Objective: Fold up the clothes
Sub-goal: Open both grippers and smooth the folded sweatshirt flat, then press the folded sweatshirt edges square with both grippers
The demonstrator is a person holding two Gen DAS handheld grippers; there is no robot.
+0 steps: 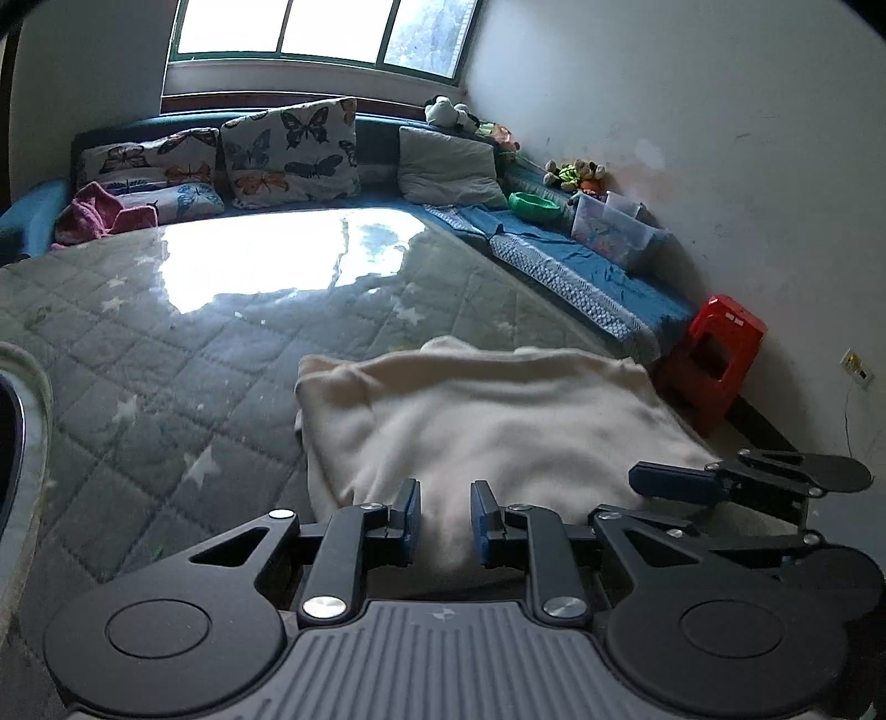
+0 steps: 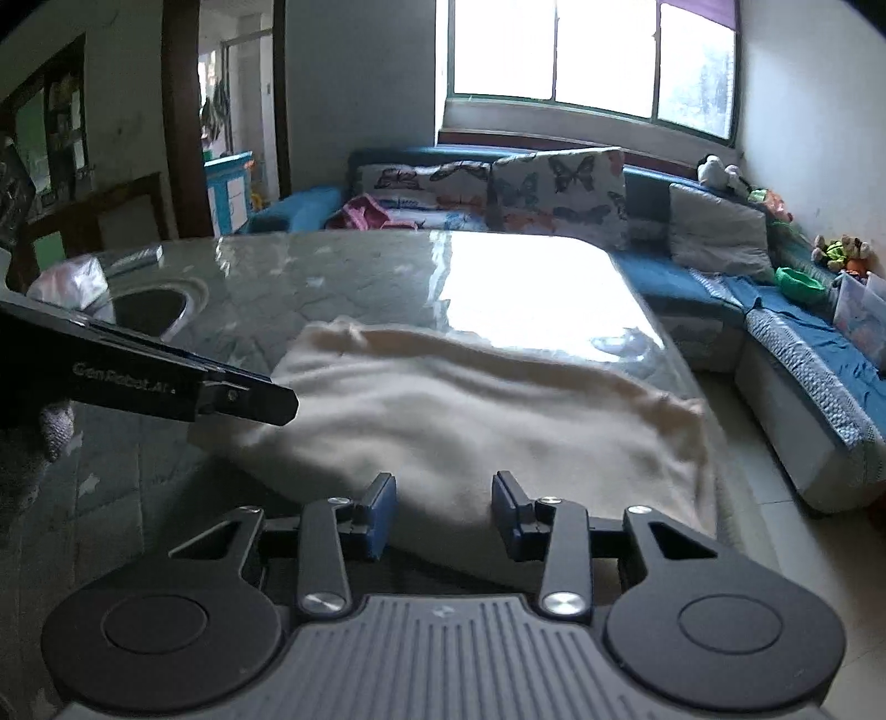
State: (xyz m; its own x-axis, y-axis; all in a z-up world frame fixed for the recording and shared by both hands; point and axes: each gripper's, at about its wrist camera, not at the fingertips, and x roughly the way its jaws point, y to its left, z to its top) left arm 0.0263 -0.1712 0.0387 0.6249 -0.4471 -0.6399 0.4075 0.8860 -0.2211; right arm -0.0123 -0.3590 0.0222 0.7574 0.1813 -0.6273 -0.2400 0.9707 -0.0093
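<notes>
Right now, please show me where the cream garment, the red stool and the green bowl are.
Garment [image 1: 498,421], left wrist view, middle of cloth.
Stool [image 1: 720,343], left wrist view, its side.
Bowl [image 1: 534,207], left wrist view, its rim.

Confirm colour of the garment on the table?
Plain cream, no print. The garment shows best in the right wrist view.

Light source: we see daylight from the window [image 1: 326,27] ahead of both grippers.
Glare: a blown-out white patch on the glossy worktop [image 1: 266,260].
Blur: the cream cloth [image 1: 498,421] looks soft, smeared.
Edges: fisheye bending, dark corners.
</notes>
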